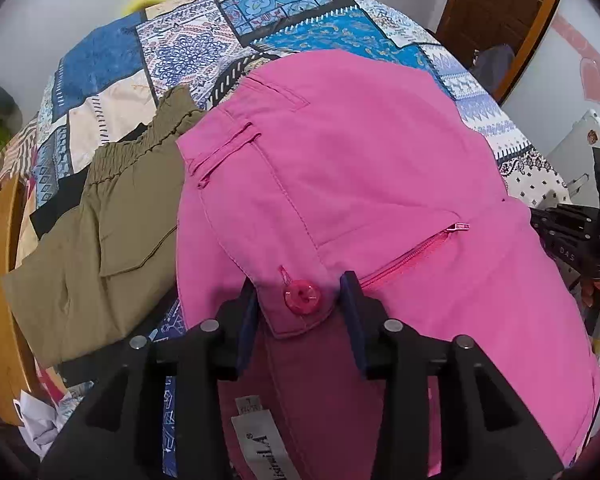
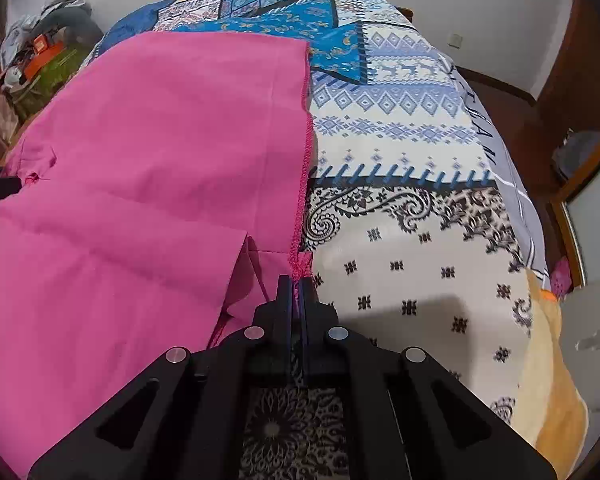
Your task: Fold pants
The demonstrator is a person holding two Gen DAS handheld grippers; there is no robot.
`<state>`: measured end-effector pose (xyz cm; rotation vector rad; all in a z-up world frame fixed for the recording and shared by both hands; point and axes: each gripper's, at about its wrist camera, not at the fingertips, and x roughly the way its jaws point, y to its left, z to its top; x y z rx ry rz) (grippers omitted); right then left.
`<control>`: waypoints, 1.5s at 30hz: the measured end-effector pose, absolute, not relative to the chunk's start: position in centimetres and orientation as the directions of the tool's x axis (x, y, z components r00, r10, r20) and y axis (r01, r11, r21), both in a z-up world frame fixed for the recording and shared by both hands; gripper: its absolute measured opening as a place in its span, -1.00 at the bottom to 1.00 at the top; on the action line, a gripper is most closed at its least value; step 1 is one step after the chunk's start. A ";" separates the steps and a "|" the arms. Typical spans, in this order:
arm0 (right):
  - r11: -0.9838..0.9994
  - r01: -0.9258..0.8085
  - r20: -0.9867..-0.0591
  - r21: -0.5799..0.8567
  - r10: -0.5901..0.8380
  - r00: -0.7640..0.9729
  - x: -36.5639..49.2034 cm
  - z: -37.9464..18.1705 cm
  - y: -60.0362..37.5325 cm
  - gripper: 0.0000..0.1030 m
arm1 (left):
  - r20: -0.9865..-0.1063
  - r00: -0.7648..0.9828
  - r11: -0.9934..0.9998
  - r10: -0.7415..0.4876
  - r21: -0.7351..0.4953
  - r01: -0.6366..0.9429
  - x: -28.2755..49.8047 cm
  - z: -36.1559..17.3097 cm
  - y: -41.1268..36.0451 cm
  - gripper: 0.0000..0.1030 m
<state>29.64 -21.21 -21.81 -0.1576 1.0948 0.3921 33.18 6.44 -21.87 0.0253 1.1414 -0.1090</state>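
Note:
Pink pants (image 1: pixel 340 168) lie spread on a patterned bedspread (image 1: pixel 188 44). My left gripper (image 1: pixel 302 292) is open, its fingers on either side of the waistband tab with the pink button (image 1: pixel 302 297); the zipper (image 1: pixel 412 256) runs to the right of it. In the right wrist view the pink pant legs (image 2: pixel 160 152) lie flat, and my right gripper (image 2: pixel 297 282) is shut on the stitched hem edge (image 2: pixel 300 260) of a leg. The right gripper's black body also shows at the right edge of the left wrist view (image 1: pixel 576 240).
Olive green pants (image 1: pixel 112 216) lie folded left of the pink pants. A wooden piece (image 1: pixel 0 288) stands at the bed's left side. A brown door (image 1: pixel 496 12) is at the back right. Clutter (image 2: pixel 40 52) sits on the floor at the far left.

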 end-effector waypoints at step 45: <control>0.909 -0.335 -0.768 0.247 0.394 0.504 45.4 -20.2 -15.5 -0.28 | -0.885 0.426 0.967 -0.188 -0.244 -0.079 44.0 -24.9 14.1 -0.46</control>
